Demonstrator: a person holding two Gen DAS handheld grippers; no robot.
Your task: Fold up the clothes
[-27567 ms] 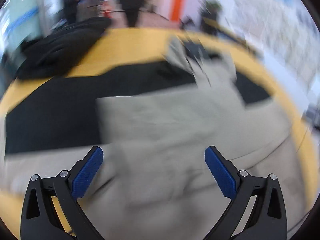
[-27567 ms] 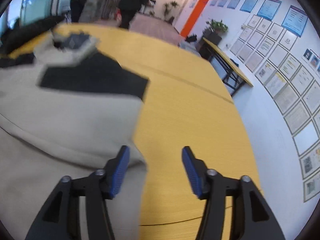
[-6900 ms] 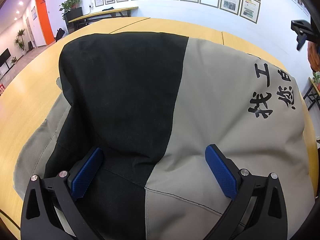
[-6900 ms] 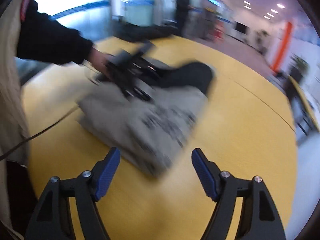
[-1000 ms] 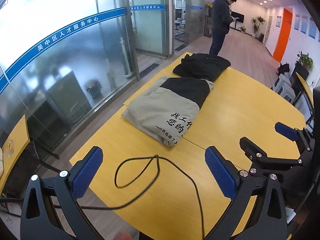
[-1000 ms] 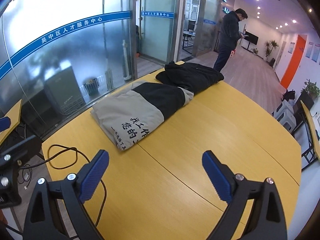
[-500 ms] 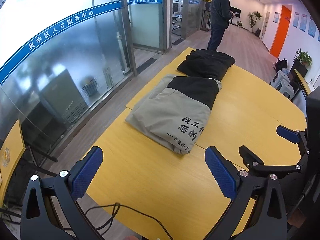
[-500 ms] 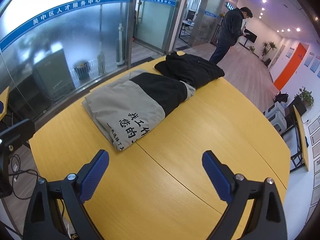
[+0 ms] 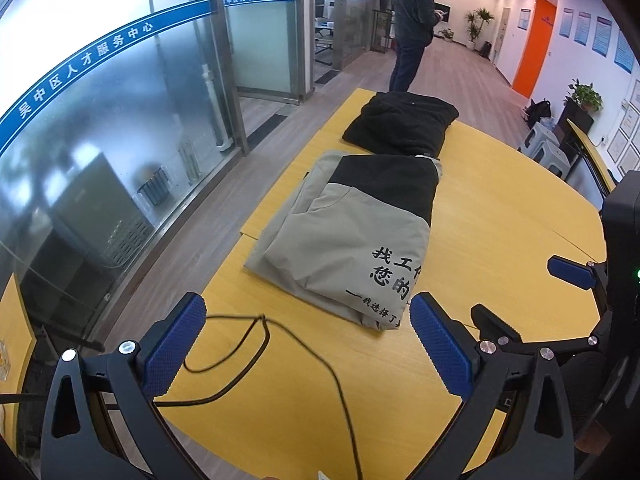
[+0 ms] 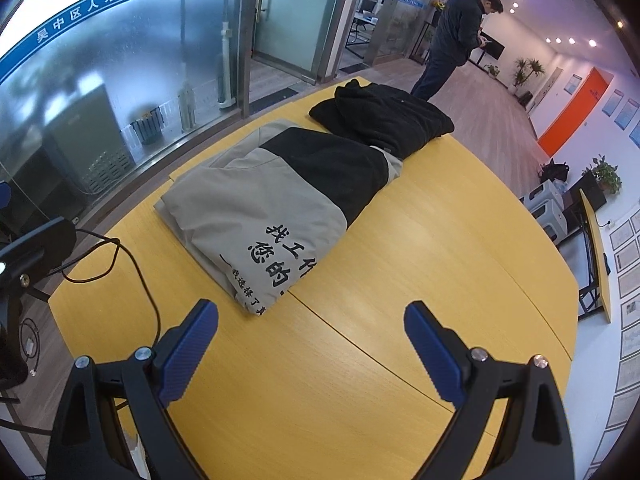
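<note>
A folded grey-and-black jacket [image 9: 352,232] [image 10: 272,204] with black printed characters lies on the yellow table [image 9: 500,220] [image 10: 420,264]. Behind it rests a folded black garment [image 9: 404,124] [image 10: 384,116]. My left gripper [image 9: 308,344] hovers open above the near table edge, short of the jacket, with nothing between its fingers. My right gripper [image 10: 312,344] is likewise open and empty, held back from the jacket over bare table. The right gripper [image 9: 568,304] also shows at the right edge of the left wrist view.
A black cable [image 9: 256,344] [image 10: 120,264] loops over the near left table corner. A frosted glass wall [image 9: 132,112] runs along the left. A person [image 9: 416,20] [image 10: 456,36] stands beyond the far table end. Another table and stools [image 9: 560,148] stand at right.
Both grippers have moved closer to the table, so the folded jacket looks larger. The black cable now lies looped between the left gripper's fingers in view. Nothing is held.
</note>
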